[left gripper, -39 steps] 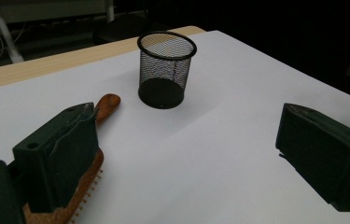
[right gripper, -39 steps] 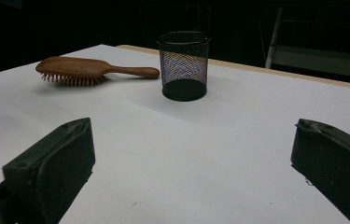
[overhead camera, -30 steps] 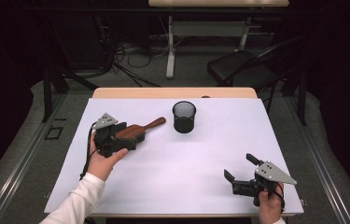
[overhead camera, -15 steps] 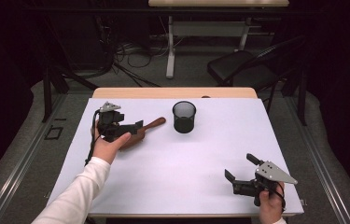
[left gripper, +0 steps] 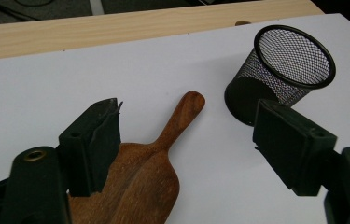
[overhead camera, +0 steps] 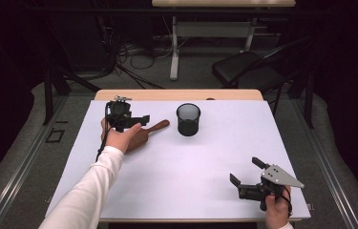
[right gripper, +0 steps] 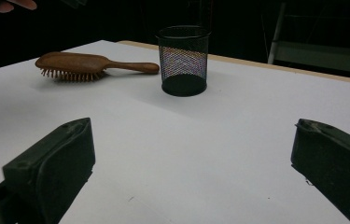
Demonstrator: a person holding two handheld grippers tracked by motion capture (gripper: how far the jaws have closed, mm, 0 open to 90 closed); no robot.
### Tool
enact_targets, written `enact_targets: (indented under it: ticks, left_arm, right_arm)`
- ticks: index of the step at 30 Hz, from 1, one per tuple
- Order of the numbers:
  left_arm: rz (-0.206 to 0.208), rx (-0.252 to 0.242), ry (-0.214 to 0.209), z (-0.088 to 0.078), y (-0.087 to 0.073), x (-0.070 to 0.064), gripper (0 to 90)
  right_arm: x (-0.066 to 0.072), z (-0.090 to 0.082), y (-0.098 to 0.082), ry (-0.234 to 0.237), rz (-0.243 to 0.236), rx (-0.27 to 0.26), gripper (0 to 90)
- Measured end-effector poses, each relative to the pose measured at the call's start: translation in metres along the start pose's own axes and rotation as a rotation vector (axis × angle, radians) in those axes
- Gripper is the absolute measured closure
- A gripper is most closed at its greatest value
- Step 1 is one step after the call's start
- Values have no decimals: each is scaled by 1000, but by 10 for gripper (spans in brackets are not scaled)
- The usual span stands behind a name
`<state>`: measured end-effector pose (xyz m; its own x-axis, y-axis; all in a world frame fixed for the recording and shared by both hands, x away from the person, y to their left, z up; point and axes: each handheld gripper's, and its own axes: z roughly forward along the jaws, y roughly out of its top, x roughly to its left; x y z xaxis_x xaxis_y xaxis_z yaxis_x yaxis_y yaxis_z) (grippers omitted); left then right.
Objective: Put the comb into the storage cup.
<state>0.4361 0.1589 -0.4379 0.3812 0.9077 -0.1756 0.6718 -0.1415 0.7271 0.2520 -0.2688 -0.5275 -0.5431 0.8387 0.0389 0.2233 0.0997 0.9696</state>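
- Left gripper [overhead camera: 141,120] is over the far-left part of the white surface [overhead camera: 186,186], held in a hand [overhead camera: 121,138] with a white sleeve [overhead camera: 83,195].
- Its fingers [left gripper: 93,140] are apart and have just been closing; nothing is clamped. In the left gripper view the brown wooden hairbrush [left gripper: 151,172] lies under and between them, w/ one finger over the brush head's edge and the other off to the side near the cup. Can't tell if that finger touches the wood.
- Hairbrush [overhead camera: 150,130]: lies flat on the surface toward the far-left corner, bristles down (right gripper view shows them [right gripper: 72,65] under the head). The handle points toward the cup; its tip is near the cup but apart from it.
- Black wire-mesh cup [overhead camera: 188,119]: upright, near the middle of the far edge, just right of the brush handle. Also seen in the left gripper view [left gripper: 282,70] and the right gripper view [right gripper: 183,58]; it looks empty.
- Right gripper [overhead camera: 246,171] is near the near-right corner, held low over the surface in the other hand [overhead camera: 277,207], w/ a grey three-cornered plate on top.
- Its fingers [right gripper: 53,163] are wide apart, w/ bare white surface between them, well away from the brush and cup.
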Motion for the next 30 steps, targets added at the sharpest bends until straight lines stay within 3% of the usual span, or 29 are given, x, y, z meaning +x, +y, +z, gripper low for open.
enact_targets:
  ticks: [10, 19, 23, 30]
  left_arm:
    - [-51, 63, 25, 18, 13, -1, 279]
    - [-69, 74, 49, 34, 17, 1, 308]
    - [-113, 91, 48, 40, 17, 5, 333]
    - [-149, 110, 65, 53, 16, 9, 385]
  right_arm:
    - [-1, 0, -1, 4, -3, 5, 0]
    - [-1, 1, -1, 7, 3, 8, 0]
    - [-1, 1, -1, 9, 5, 6, 0]
    - [-1, 3, -2, 10, 4, 14, 0]
